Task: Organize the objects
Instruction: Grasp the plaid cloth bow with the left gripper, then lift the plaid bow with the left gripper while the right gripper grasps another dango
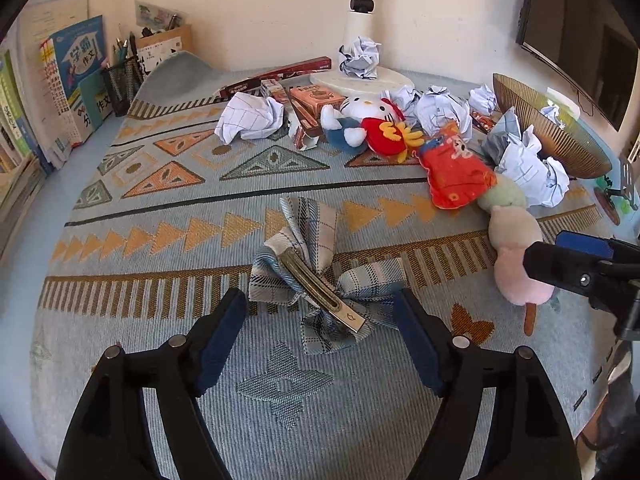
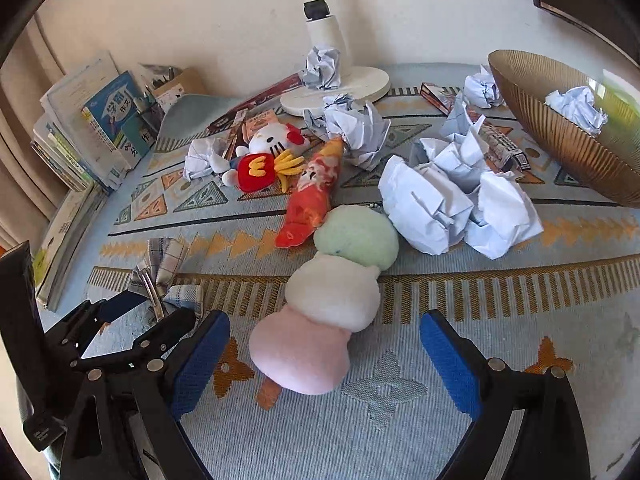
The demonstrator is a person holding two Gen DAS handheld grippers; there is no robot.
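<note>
Left gripper (image 1: 320, 312): we log jaws apart, astride the plaid bow clip (image 1: 320, 276) | right gripper (image 2: 324, 344): jaws apart, around the plush dumpling skewer (image 2: 332, 300), pads clear | both lie on the patterned cloth (image 1: 160, 208).

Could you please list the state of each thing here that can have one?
Left tongs: open, astride the plaid bow hair clip, not pressing it.
Right tongs: open, around the pink end of the three-ball plush skewer.
Hair clip: lying metal side up.
Plush skewer: lying flat.
Brown ribbed bowl: tilted, holding one crumpled paper ball.
Hello Kitty plush: lying down.
</note>
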